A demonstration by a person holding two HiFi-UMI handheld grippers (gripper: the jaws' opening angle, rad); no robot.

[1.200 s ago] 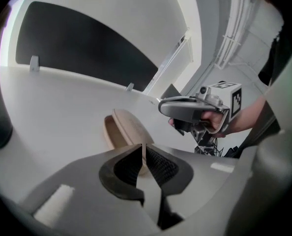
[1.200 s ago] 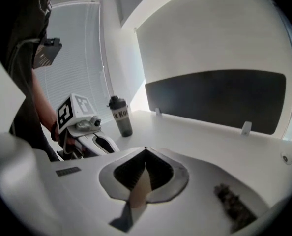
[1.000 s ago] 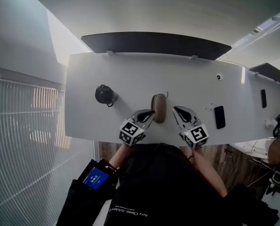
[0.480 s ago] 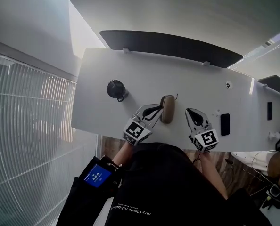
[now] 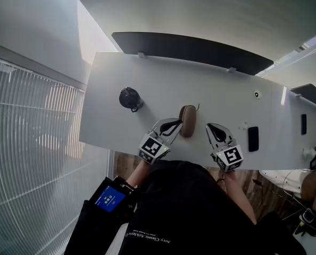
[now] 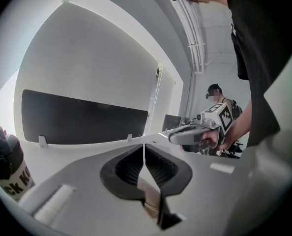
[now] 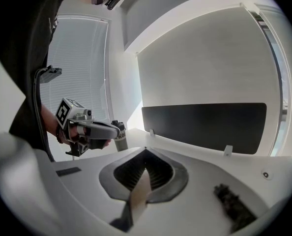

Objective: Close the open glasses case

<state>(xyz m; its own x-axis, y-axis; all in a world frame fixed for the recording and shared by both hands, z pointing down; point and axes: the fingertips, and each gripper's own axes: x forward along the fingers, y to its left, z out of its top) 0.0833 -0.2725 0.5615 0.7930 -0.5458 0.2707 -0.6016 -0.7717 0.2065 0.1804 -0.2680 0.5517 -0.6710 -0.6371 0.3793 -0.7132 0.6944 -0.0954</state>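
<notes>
Here glasses case (image 5: 188, 121) lies between left hand-held gripper (image 5: 177, 124), right hand-held gripper (image 5: 209, 126), both closed.

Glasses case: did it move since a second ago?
No. The glasses case lies in the same spot as before, between the bottle and the phone. Only the head camera shifted.

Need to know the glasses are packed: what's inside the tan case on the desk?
The tan case shows only its rounded outer shell in the head view. Its inside is covered, so glasses cannot be confirmed.
</notes>
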